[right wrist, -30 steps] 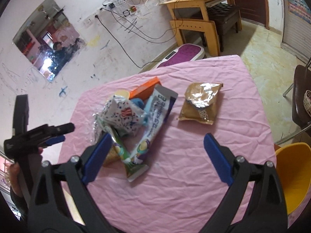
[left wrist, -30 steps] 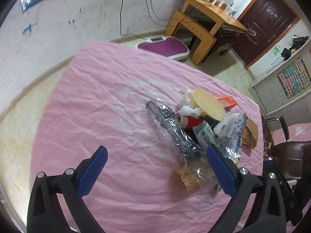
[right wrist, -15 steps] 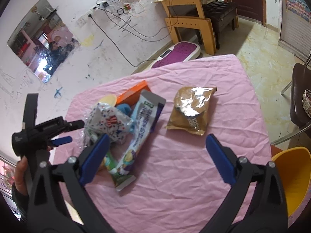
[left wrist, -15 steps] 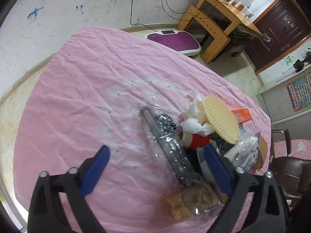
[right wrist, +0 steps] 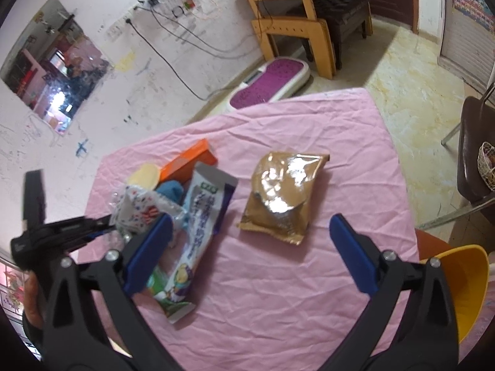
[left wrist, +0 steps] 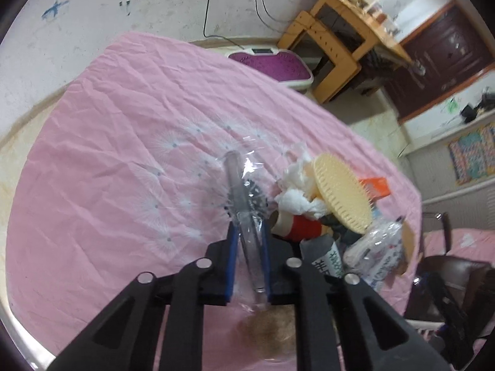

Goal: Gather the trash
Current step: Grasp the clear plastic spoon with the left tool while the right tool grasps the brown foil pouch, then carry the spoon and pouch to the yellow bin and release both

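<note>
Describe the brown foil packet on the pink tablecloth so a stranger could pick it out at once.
Start at the pink tablecloth and find the heap of wrappers, with a tall white and purple snack bag at its edge. The brown foil packet lies flat by itself beside that heap, apart from it, between the spread blue fingers of the right gripper. It alone is shiny brown and crinkled.
</note>
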A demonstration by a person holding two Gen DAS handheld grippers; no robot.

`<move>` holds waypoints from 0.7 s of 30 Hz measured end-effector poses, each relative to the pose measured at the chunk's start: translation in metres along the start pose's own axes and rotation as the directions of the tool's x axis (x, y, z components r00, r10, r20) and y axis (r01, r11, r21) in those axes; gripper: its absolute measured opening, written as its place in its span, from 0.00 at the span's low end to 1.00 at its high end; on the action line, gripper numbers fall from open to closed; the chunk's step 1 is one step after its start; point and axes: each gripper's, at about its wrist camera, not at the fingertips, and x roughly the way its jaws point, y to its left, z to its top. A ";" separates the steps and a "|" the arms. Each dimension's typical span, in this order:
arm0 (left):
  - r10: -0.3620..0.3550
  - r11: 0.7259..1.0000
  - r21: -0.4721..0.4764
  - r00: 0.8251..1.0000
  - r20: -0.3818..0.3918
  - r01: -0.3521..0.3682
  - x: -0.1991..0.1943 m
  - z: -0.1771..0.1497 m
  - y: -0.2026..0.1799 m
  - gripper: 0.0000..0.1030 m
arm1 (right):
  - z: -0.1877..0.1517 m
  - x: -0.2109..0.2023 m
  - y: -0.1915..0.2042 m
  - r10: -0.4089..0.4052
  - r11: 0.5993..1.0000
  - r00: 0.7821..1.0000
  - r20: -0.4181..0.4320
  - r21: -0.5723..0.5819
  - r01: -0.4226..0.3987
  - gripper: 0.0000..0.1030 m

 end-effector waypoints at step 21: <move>-0.114 0.991 0.074 0.993 0.032 0.112 -0.044 0.000 0.026 0.09 | 0.032 0.069 0.008 -0.257 0.966 0.962 -0.096 -0.039 0.254 0.13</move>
